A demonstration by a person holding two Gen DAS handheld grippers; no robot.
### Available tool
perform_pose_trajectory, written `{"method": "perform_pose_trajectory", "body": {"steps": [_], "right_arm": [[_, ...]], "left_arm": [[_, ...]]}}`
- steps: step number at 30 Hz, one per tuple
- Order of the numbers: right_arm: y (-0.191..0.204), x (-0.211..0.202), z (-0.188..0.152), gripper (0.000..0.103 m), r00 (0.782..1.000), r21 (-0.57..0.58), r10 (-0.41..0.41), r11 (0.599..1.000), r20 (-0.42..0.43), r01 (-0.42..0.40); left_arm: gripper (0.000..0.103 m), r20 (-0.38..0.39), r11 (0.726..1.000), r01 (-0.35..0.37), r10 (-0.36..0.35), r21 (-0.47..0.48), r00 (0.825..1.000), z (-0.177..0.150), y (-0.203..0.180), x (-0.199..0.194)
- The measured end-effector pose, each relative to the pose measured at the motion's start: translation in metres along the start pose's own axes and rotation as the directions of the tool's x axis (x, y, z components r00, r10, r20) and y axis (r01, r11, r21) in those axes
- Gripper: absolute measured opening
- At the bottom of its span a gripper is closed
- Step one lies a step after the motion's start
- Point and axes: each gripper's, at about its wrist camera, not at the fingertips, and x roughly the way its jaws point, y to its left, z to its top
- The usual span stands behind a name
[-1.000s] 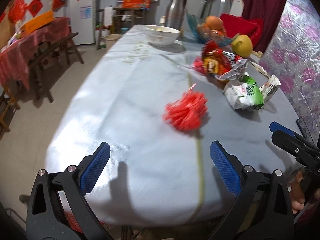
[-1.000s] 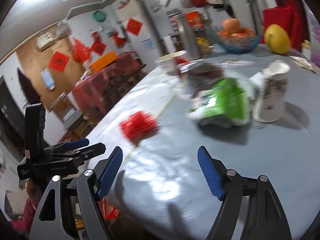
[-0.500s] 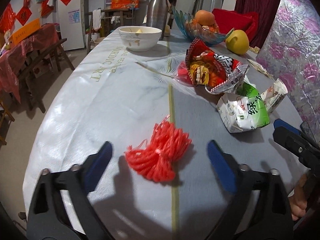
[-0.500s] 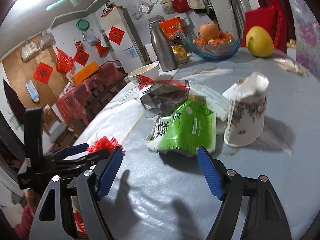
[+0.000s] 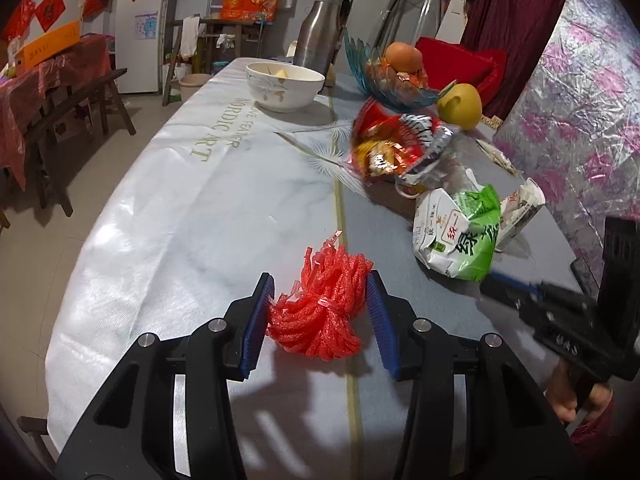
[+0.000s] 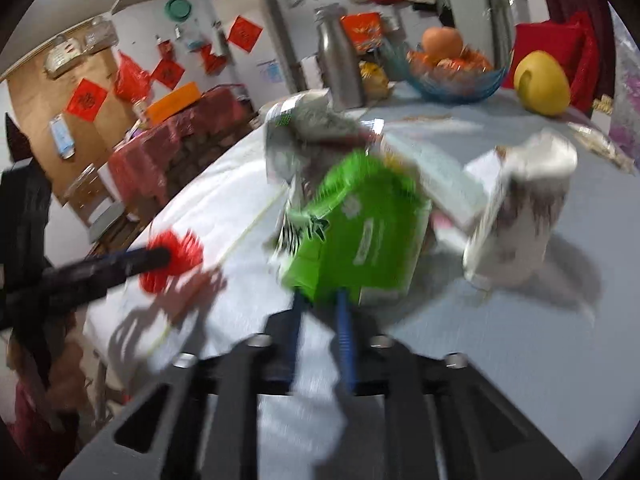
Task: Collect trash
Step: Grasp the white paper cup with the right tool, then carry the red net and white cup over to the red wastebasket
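A red foam net bundle (image 5: pixel 324 306) lies on the table near its front edge. My left gripper (image 5: pixel 320 300) is closed around it, both blue pads touching its sides. The bundle also shows in the right wrist view (image 6: pixel 172 256). My right gripper (image 6: pixel 320 304) is shut on the lower edge of a green and white packet (image 6: pixel 356 232), seen also in the left wrist view (image 5: pixel 464 236). A crumpled paper cup (image 6: pixel 520 216) lies just right of the packet. A red snack wrapper (image 5: pixel 396 144) lies farther back.
The table (image 5: pixel 224 200) has a pale cloth. At its far end stand a white bowl (image 5: pixel 284 86), a steel flask (image 5: pixel 316 36), a blue glass fruit bowl (image 5: pixel 392 80) and a yellow fruit (image 5: pixel 458 106). A foil-covered wall (image 5: pixel 580 92) runs along the right.
My left gripper moved forward and closed around the red net bundle. My right gripper moved up to the green packet and shut on its edge.
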Motion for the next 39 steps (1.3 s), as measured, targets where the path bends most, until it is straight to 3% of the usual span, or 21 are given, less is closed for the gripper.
{"method": "perform_pose_trajectory", "body": {"steps": [2, 4, 6, 10, 15, 19, 20, 21, 29, 39], "right_arm": [[-0.003, -0.010, -0.008, 0.017, 1.000, 0.001, 0.017, 1.000, 0.004, -0.017], [-0.009, -0.026, -0.009, 0.057, 0.999, 0.012, -0.011, 1.000, 0.053, 0.011], [-0.023, -0.050, -0.004, 0.077, 0.982, 0.056, -0.098, 0.994, 0.162, 0.090], [-0.060, -0.066, 0.013, 0.093, 0.952, 0.192, -0.204, 0.968, 0.229, 0.161], [-0.084, -0.042, 0.035, 0.094, 0.962, 0.244, -0.206, 0.956, 0.180, 0.159], [-0.079, -0.018, 0.055, 0.094, 0.952, 0.190, -0.268, 0.952, 0.149, 0.238], [-0.078, -0.013, 0.058, 0.089, 0.946, 0.174, -0.291, 0.948, 0.145, 0.265], [-0.077, -0.007, 0.058, 0.058, 0.941, 0.161, -0.314, 0.943, 0.130, 0.292], [-0.070, -0.055, 0.034, 0.059, 0.941, 0.215, -0.233, 0.960, 0.247, 0.181], [-0.010, -0.087, 0.021, 0.060, 0.953, 0.093, -0.081, 0.994, 0.291, 0.056]], "left_arm": [[0.047, 0.000, 1.000, 0.011, -0.011, 0.002, 1.000, -0.003, -0.002, -0.001], [0.047, -0.001, 1.000, 0.010, -0.010, 0.005, 1.000, -0.006, -0.003, -0.001], [0.047, -0.005, 1.000, 0.015, -0.015, 0.002, 1.000, -0.007, -0.004, 0.001], [0.047, -0.013, 1.000, 0.025, -0.026, -0.006, 1.000, -0.007, -0.005, 0.006], [0.047, -0.028, 1.000, 0.021, -0.021, -0.001, 0.999, -0.008, -0.008, 0.013], [0.047, -0.028, 1.000, 0.026, -0.026, -0.011, 0.999, -0.007, -0.006, 0.013], [0.047, -0.026, 1.000, 0.027, -0.027, -0.013, 0.999, -0.006, -0.006, 0.012], [0.047, -0.022, 0.999, 0.028, -0.029, -0.014, 0.999, -0.006, -0.006, 0.011], [0.047, 0.012, 0.999, 0.046, -0.046, -0.024, 0.999, -0.006, -0.002, -0.008], [0.047, 0.055, 0.998, 0.034, -0.031, -0.058, 0.998, -0.015, 0.015, -0.046]]}}
